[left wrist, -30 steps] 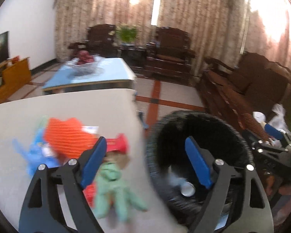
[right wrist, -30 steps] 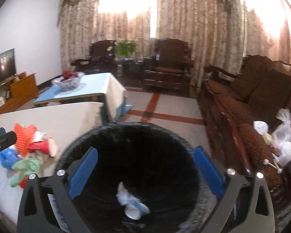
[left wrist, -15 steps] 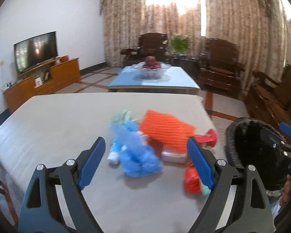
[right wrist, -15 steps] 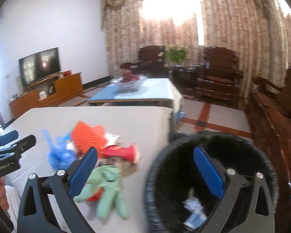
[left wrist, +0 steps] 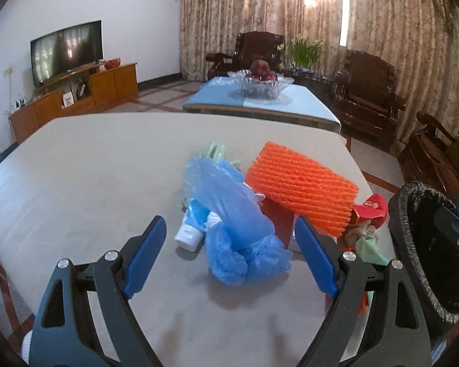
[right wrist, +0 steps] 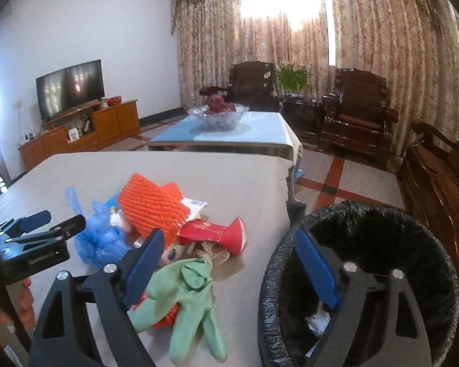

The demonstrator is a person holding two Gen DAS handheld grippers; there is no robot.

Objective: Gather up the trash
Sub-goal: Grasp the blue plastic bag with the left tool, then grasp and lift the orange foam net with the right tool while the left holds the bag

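Grey-covered table [left wrist: 85,165], blue bag [left wrist: 229,214], orange foam net [left wrist: 300,189], green glove [right wrist: 183,293], perhaps tube [left wrist: 191,234]

Black left gripper [left wrist: 231,249] frame, blue jaws, silver screws.

We saw a big TV [right wrist: 69,88] on a wooden cabinet [right wrist: 76,136], a glass bowl of red fruit [right wrist: 218,114] on a blue table [right wrist: 260,131], dark wooden chairs [right wrist: 356,116] and long curtains [right wrist: 382,46].

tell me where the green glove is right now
In the right wrist view, the green glove lies on the table's near edge, just below the red cup, left of the black bin.
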